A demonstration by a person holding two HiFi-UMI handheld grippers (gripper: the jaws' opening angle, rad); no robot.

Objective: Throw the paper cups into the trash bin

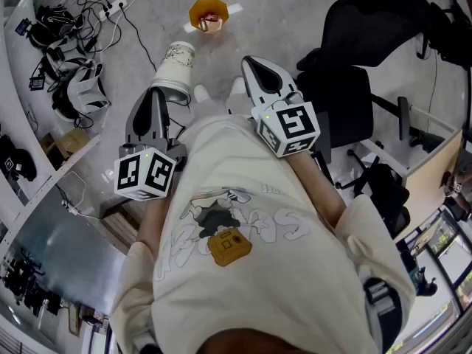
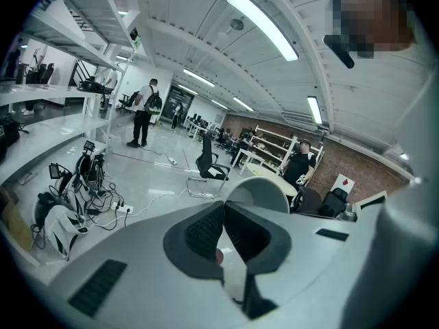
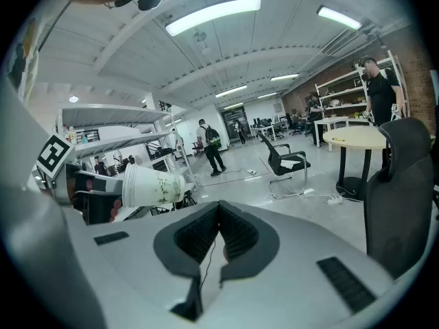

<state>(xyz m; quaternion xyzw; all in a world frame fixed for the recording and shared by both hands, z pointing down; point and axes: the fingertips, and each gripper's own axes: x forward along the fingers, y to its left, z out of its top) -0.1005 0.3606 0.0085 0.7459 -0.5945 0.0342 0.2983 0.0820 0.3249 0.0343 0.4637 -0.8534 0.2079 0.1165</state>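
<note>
Head view, counting fast: two grippers, one paper cup (image 1: 175, 63), one trash bin (image 1: 195, 12). My left gripper (image 1: 156, 98) is clamped on the cup's rim, with the cup wall pinched between its nearly closed jaws. The left gripper view confirms this, showing the white cup just past the pads. The cup sticks out ahead of the gripper with its mouth toward me and its base away. It is held above the floor (image 1: 295, 21), and green leaf print shows on its side.

My right gripper (image 1: 251, 66) is beside it, apart from the cup. Its jaws are closed tip to tip with nothing between them, as its own view shows plainly.

The bin is orange-yellow and stands on the floor ahead of both grippers. It is near the cup's base but not touching it. Something red and white lies inside, but I can't tell what it is. I count no other cups on the floor.

One black office chair (image 1: 346, 50) sits to the right, just beside the right gripper. One white power strip (image 1: 116, 6) and a tangle of black cables lie at upper left. My cream shirt (image 1: 243, 220) fills the lower middle of the frame.
</note>
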